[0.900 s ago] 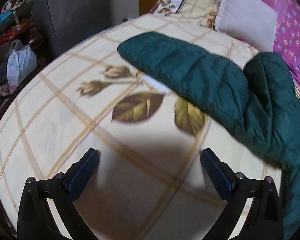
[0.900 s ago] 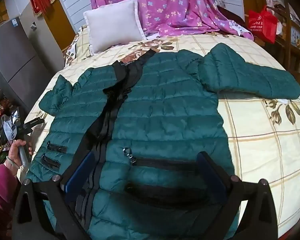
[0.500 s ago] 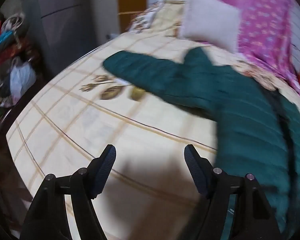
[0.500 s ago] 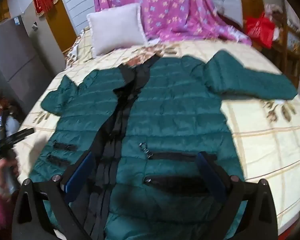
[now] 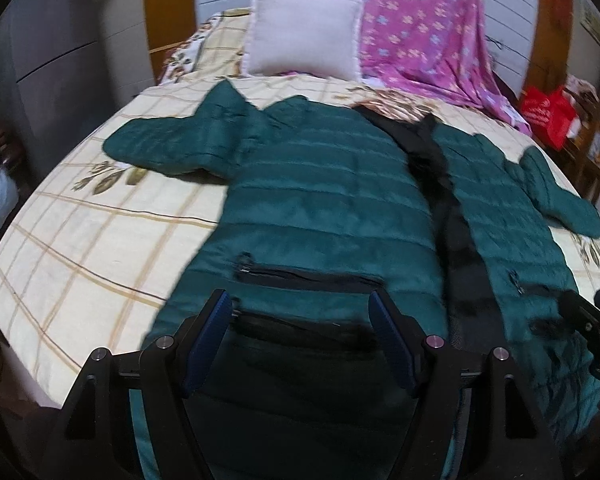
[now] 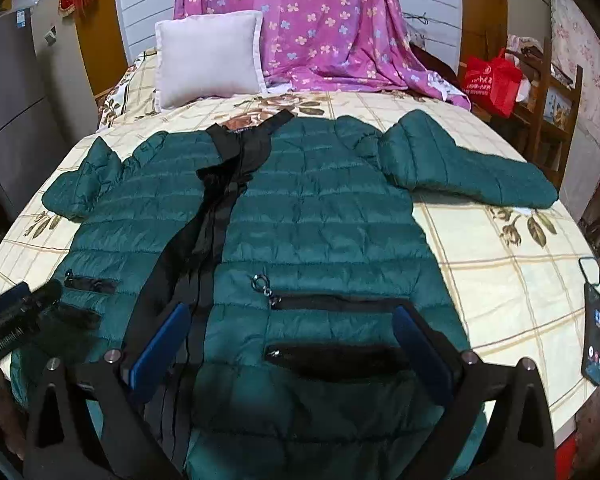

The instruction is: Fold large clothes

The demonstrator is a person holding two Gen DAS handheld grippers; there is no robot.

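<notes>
One big green puffer jacket [image 6: 324,216] lies face-up, unfolded, sleeves spread, across the bed [image 6: 500,280]. Both tongs, left [image 5: 300,336] and right [image 6: 296,348], hover apart and empty over its hem, so the first fold looks unstarted; next, I'd judge, grab a sleeve.

No text legible. Red bag [image 6: 490,82] carries white print, too small to read. Left tongs' body [image 6: 4,330], at left edge of right wrist view, bears pale lettering, blurred. Phone [image 6: 594,336] on bed shows icons only. Sticker on grey cabinet [image 6: 20,20] has markings, unreadable.
</notes>
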